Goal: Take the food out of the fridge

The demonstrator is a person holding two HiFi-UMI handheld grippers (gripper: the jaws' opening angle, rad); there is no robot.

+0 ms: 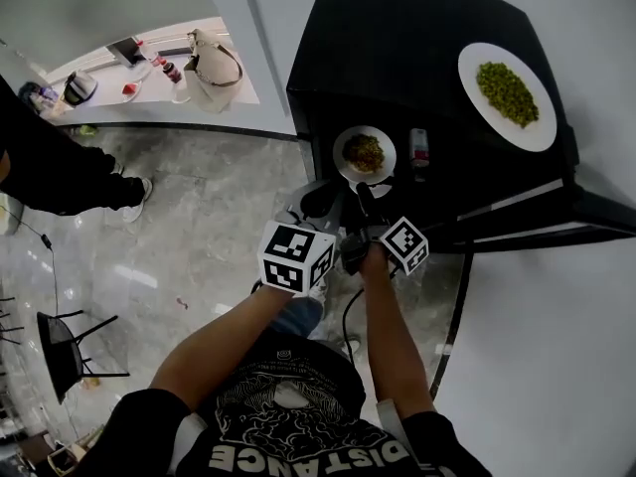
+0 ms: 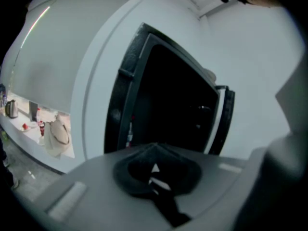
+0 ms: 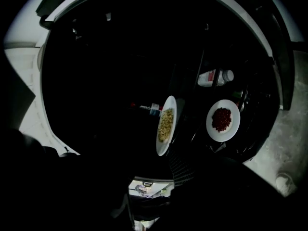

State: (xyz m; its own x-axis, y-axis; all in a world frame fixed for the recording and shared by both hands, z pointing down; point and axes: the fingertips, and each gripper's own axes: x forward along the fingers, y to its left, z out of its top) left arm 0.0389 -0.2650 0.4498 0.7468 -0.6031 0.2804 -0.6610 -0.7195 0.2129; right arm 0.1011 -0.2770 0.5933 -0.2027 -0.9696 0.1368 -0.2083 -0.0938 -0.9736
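Observation:
A black fridge (image 1: 397, 48) stands open in front of me. On a shelf inside are a small white plate of brownish food (image 1: 364, 154) and a bottle (image 1: 419, 147). A larger plate of green peas (image 1: 507, 92) rests on the fridge top. The right gripper view, rolled sideways, looks into the dark interior at a plate of yellow food (image 3: 166, 124), a plate of red food (image 3: 223, 120) and a bottle (image 3: 214, 77). My right gripper (image 1: 363, 205) (image 3: 149, 179) is open and empty, just short of the shelf. My left gripper (image 1: 320, 205) (image 2: 155, 170) is beside it, shut and empty.
The fridge door (image 1: 542, 222) hangs open to the right. A person in black (image 1: 60, 167) stands at the left on the marble floor. A counter (image 1: 149, 87) with a beige bag (image 1: 211, 63) runs behind. A black chair (image 1: 65, 351) is at the lower left.

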